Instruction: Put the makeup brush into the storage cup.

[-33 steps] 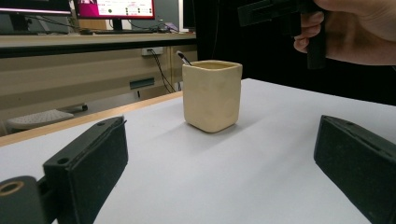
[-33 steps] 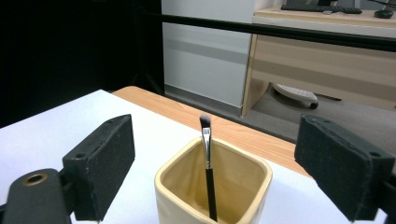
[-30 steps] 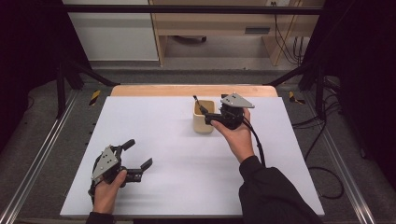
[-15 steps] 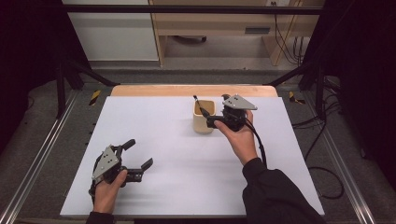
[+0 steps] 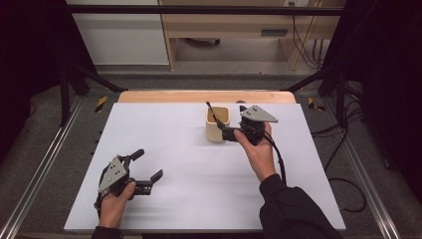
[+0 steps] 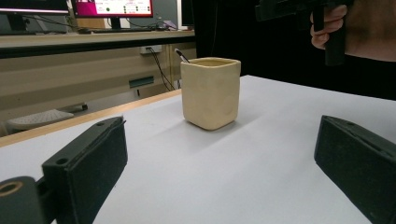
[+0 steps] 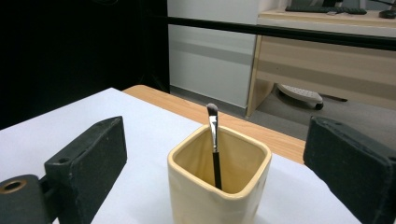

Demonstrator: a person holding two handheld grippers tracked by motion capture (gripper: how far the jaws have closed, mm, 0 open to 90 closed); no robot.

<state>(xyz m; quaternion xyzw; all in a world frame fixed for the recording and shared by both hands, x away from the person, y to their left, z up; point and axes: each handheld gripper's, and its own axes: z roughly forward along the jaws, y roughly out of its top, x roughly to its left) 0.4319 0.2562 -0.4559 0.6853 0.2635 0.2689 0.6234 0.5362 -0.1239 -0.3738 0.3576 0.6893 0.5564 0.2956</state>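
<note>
Cup (image 5: 218,125) stands upright on the white worktop (image 5: 179,144), far right of centre, with a brush (image 7: 213,140) leaning inside it (bristles up). Right tool (image 5: 230,130) just beside the cup, jaws wide apart, holding nothing. Left tool (image 5: 147,167) well apart near the front edge, open, empty.

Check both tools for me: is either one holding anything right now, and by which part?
Nothing is held. The right tool is open, its jaws either side of the cup without touching it; the brush stands inside. The left tool is open over bare table.
</note>
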